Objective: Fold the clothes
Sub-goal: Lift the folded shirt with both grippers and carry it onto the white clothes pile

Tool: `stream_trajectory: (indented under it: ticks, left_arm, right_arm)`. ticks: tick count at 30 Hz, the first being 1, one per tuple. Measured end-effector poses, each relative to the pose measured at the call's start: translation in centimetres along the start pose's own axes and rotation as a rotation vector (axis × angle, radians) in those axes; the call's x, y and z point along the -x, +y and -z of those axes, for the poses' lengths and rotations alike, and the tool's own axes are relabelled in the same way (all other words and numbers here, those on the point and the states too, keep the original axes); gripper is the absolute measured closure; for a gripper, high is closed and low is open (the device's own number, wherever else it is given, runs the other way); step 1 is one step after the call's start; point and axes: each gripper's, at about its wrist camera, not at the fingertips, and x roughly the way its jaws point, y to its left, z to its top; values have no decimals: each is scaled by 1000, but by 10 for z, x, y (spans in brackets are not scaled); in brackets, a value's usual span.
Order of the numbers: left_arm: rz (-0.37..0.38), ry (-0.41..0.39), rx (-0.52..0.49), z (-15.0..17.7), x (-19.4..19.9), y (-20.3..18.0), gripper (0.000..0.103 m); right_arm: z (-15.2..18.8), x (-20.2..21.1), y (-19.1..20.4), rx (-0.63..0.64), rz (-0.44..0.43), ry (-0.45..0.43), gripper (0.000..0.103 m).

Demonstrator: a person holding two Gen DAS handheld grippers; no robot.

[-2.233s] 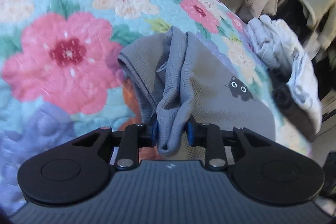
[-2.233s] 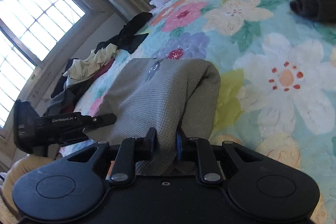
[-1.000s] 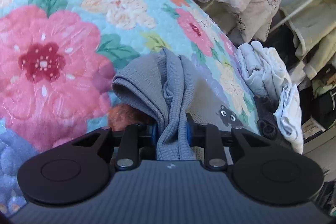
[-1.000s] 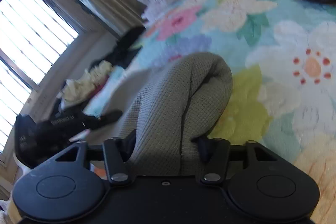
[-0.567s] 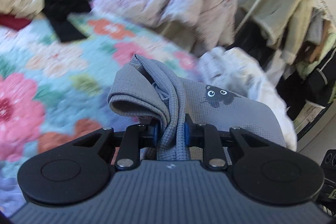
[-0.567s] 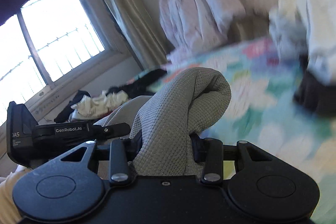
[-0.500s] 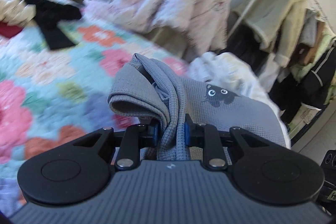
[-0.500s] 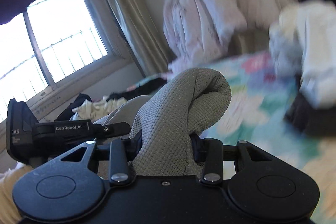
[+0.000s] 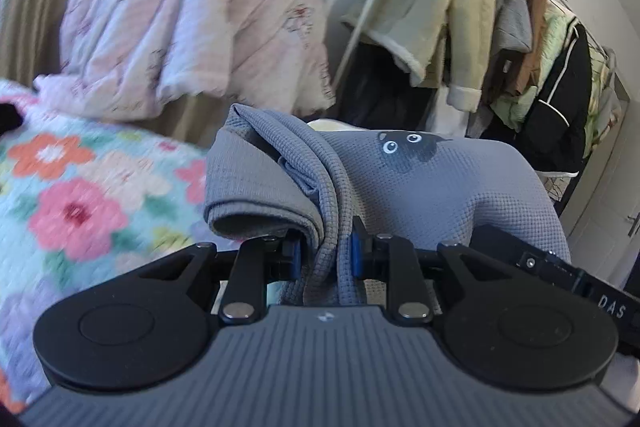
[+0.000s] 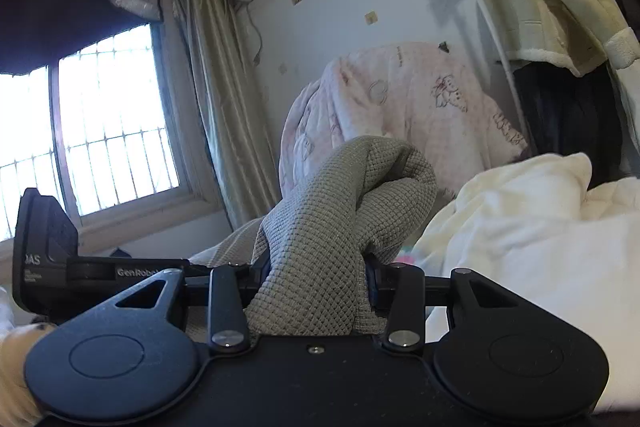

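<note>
Grey waffle-knit garment point(image 9: 420, 187), floral quilt point(image 9: 80, 195)

Home bedroom: floral bedspread point(image 9: 80, 195), clothes rack point(image 9: 532, 39)

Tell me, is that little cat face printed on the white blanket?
No, the cat face sits on the grey waffle garment clamped in the left gripper.

Matt waffle-knit garment point(image 9: 420, 187) (soft cloth)
</note>
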Motion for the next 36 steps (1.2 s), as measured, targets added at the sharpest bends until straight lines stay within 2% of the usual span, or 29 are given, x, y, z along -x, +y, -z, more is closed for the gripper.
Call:
stream_trajectory:
  ticks: [4, 8, 12, 14, 18, 21, 24, 26, 28, 29, 30, 31, 34, 36]
  left_arm:
    - [46, 4, -35, -15, -45, -34, 82]
    - [98, 21, -112, -17, -104, -64, 82]
    - [150, 81, -149, -5, -160, -90, 82]
    - [142, 112, -195, 7, -180, -106, 82]
    - [116, 105, -237, 25, -186, -127, 82]
    - [128, 89, -150, 29, -177, -126, 82]
    - [97, 80, -57, 37, -173, -121, 82]
    - [91, 71, -56, 42, -173, -124, 82]
    - [51, 95, -65, 46, -184, -122, 81]
    - [26, 119, -75, 47, -192, -119, 79]
    - [6, 140, -82, 47, -200, -115, 71]
    - [0, 173, -74, 47, -209, -109, 69]
    - [39, 241, 4, 41, -218, -94, 66]
    - [59, 242, 12, 32, -211, -93, 67]
  right_arm:
    - [-31, -2, -43, 13, 25, -25, 56]
    - [-40, -4, -98, -31, 65, -66, 56]
    - [-19, 5, -152, -110, 134, -130, 56]
    - [-12, 6, -176, -159, 174, -113, 56]
    - [-6, 9, -205, -223, 197, -104, 56]
    - [-7, 12, -212, -220, 187, -105, 56]
    - [-9, 14, -215, -199, 197, -91, 55]
    - [-8, 20, -221, -211, 202, -89, 55]
    - [-5, 21, -226, -228, 220, -87, 53]
    - [-3, 20, -228, -231, 262, -66, 50]
    - [0, 19, -231, -234, 304, -46, 47]
    - [2, 17, -233, -238, 346, -25, 44]
    - [3, 12, -232, -203, 468, 22, 35]
    - [-2, 13, -220, -153, 540, 23, 33]
